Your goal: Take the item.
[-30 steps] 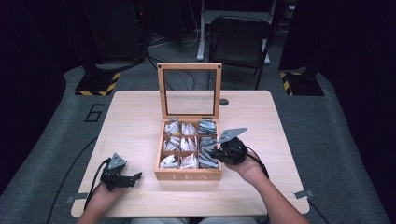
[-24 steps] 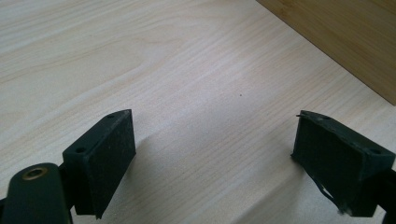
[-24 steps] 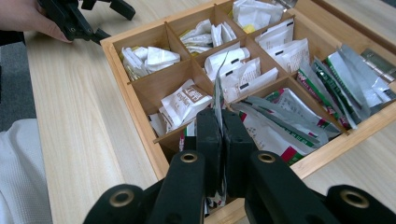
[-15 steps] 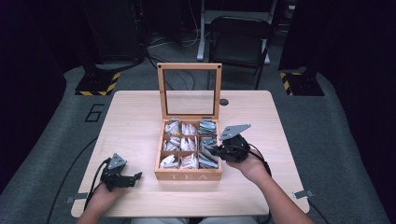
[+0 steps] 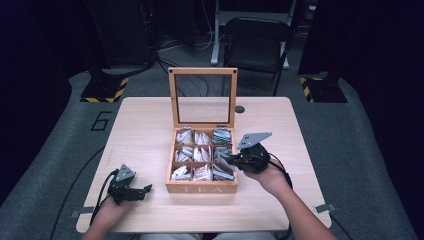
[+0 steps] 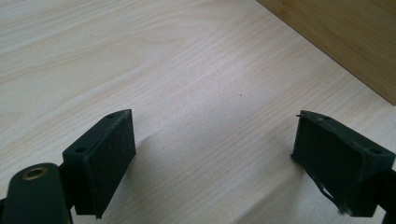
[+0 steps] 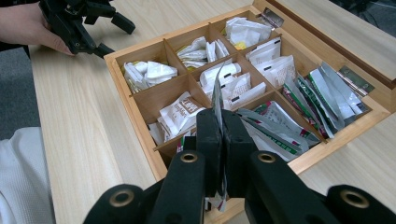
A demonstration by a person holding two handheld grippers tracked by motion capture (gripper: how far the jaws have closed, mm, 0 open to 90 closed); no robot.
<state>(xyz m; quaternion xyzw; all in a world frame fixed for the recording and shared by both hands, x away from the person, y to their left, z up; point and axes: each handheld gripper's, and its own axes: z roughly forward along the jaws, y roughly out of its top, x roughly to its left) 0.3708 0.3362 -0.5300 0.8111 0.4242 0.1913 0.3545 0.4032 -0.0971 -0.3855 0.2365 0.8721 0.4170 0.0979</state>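
Right tongs (image 7: 218,154): jaws pressed together on a thin tea sachet (image 7: 217,95), which stands on edge between the pads, above the near compartments of the tea box (image 5: 202,188). In the high view the right tongs (image 5: 226,159) sit over the box's right side, hand just outside the right wall. Left tongs (image 6: 212,154): jaws wide apart, nothing between them, low over the bare surface (image 6: 187,70); in the high view they (image 5: 145,189) lie near the front left, just beside the box. Box: nine compartments filled with sachets, "TEA" on front wall. Glass-paned lid (image 5: 202,95) stands upright at the rear.
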